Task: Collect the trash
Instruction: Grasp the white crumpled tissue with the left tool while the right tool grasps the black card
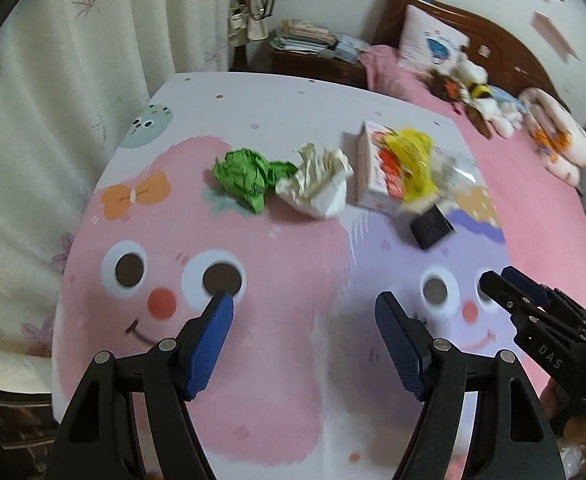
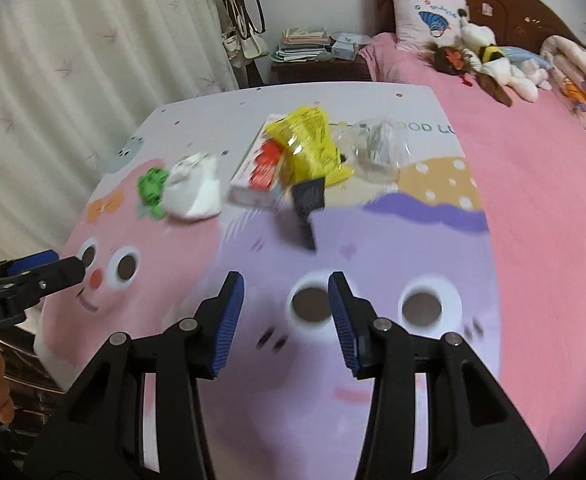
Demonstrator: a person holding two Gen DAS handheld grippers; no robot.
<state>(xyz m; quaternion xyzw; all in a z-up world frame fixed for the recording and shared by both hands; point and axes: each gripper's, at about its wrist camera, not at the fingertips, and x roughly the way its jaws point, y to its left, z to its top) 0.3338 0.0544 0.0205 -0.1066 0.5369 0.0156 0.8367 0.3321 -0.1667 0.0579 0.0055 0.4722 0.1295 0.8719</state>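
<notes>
Both the left gripper (image 1: 305, 300) and right gripper (image 2: 285, 280) stand spread and empty. The crumpled green paper ball (image 1: 249, 174) touches the crumpled white tissue (image 1: 317, 184) mid-table; a grab risks snagging both or scattering them.

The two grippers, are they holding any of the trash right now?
No, nothing is held. The left gripper and right gripper both have open jaws over the table, short of the green paper ball and the other trash.
</notes>
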